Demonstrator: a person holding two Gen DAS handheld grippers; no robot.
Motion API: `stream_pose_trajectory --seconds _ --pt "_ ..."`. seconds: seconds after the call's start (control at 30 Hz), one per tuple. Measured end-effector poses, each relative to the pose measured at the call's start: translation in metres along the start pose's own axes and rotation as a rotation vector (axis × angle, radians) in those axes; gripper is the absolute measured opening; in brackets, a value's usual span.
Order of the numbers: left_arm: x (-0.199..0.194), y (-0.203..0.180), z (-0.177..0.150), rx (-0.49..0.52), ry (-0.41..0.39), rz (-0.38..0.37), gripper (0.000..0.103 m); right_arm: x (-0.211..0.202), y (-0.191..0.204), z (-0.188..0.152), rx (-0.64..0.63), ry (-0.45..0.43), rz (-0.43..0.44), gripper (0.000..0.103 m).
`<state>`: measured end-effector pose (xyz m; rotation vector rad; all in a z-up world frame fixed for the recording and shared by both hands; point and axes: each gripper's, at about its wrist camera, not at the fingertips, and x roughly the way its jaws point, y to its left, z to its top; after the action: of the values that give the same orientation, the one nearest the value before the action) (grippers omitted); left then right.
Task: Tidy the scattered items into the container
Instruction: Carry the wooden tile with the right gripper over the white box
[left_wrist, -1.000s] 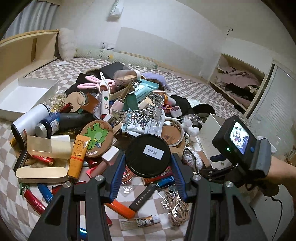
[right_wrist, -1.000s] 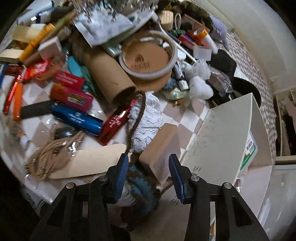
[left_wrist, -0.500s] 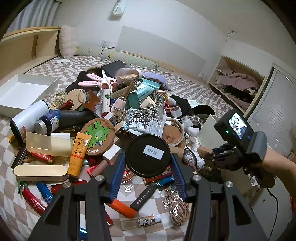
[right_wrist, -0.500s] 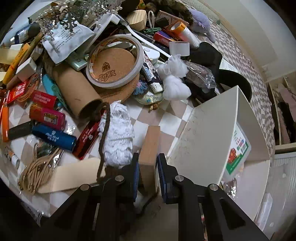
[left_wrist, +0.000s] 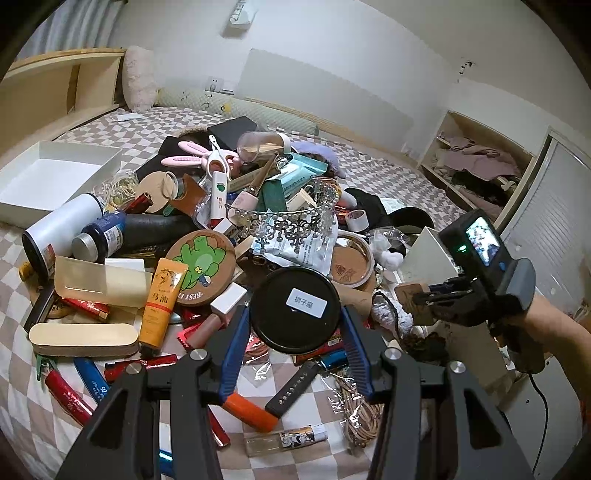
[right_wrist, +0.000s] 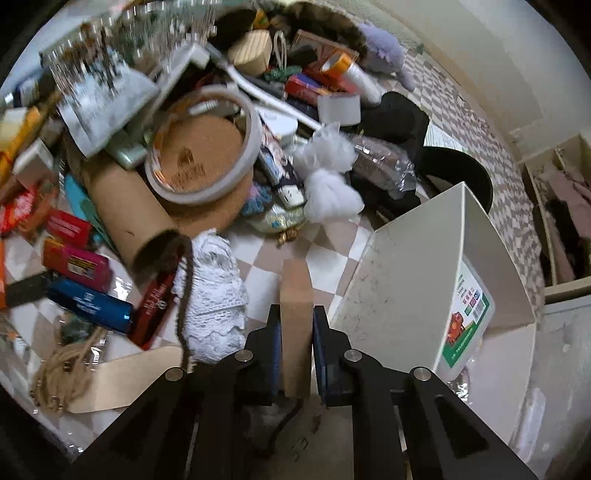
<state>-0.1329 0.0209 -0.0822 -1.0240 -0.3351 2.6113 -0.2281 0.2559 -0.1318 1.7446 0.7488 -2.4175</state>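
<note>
My left gripper (left_wrist: 293, 325) is shut on a round black lid with a white label (left_wrist: 295, 308), held above the pile of scattered items on the checkered bed. My right gripper (right_wrist: 295, 332) is shut on a thin brown cardboard-coloured block (right_wrist: 295, 314), held upright and lifted just left of the white container (right_wrist: 461, 258). In the left wrist view the right gripper (left_wrist: 424, 301) holds the block (left_wrist: 410, 295) beside the container (left_wrist: 424, 254).
A cardboard tube (right_wrist: 125, 210), a cork coaster inside a tape ring (right_wrist: 199, 151), white lace (right_wrist: 214, 291), a blue tube (right_wrist: 88, 304) and beige cord (right_wrist: 62, 365) lie left of the right gripper. A white tray (left_wrist: 51, 177) sits far left.
My right gripper closed on the brown block and lifted it, with the view shifting toward the white container. My left gripper kept its hold on the black lid, barely moving.
</note>
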Motion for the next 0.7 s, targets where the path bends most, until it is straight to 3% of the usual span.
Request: stream_pose_trajectory --seconds 0.5,0.7 --pt "-0.029 -0.028 0.009 0.037 -0.051 -0.012 0.049 -0.110 -0.033 -0.007 0.186 -0.302 0.259 0.016" --pt "-0.046 -0.048 0.016 0.065 -0.076 -0.026 0.049 -0.148 -0.057 -0.034 0.250 -0.415 0.318 0.016"
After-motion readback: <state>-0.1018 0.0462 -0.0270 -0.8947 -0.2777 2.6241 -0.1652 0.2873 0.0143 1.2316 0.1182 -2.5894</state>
